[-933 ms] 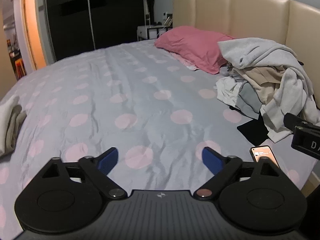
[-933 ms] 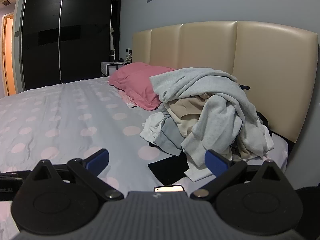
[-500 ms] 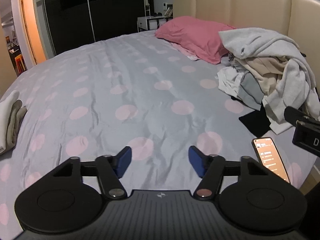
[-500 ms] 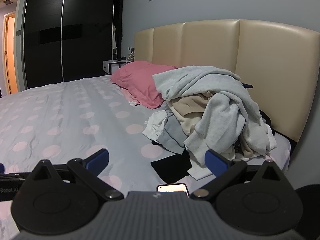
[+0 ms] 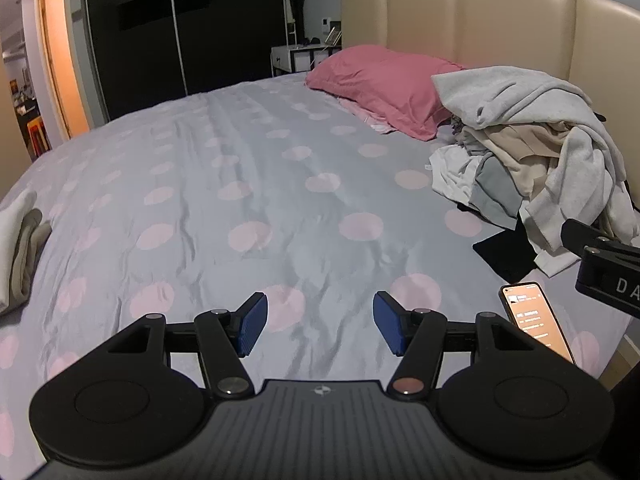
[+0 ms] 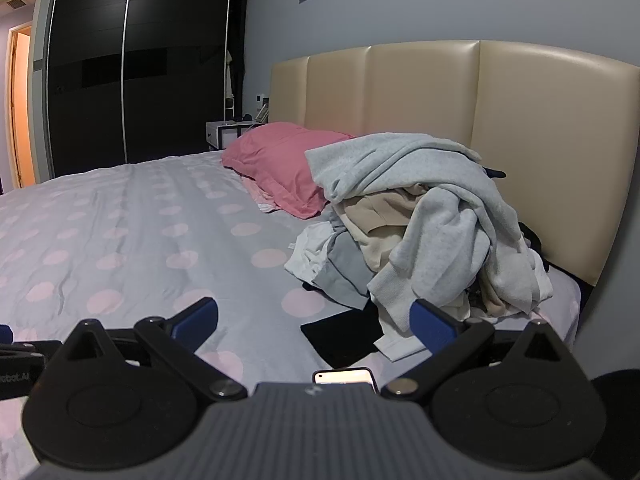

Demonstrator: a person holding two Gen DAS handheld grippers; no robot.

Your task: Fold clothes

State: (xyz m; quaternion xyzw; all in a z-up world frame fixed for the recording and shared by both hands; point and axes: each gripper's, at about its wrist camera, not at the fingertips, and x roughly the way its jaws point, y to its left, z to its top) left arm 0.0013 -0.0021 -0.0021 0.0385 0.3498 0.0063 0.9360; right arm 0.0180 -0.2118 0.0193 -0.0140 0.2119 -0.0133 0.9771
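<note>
My left hand-held gripper (image 5: 316, 326) has just drawn its jaws in from their widest spread; they stand partly apart now with nothing between them, only the bedsheet (image 5: 248, 184) beneath. Since a second ago this view has tipped further down toward the bed, so the phone (image 5: 536, 322) at its right edge shows more of its lit screen. My right hand-held gripper (image 6: 312, 322) is spread wide and empty, as before, and has come a little nearer the pile of clothes (image 6: 424, 224).

That pile sits at the head of the bed, against the padded beige headboard (image 6: 532, 120) and just beside the pink pillow (image 6: 276, 160). Its long axis runs from the headboard out toward the bed's near edge. A soft grey fleecy garment (image 6: 420, 176) drapes over the top, one sleeve hanging down the front; beneath it lie crumpled beige, white and blue-grey pieces, and a flat black cloth (image 6: 344, 336) pokes out at the foot, near the phone.

The sheet is smooth, lightly wrinkled grey fabric with round pink dots. At the far left edge of the left view lies a folded stack (image 5: 18, 248) of pale cloth, well apart from the pile.
</note>
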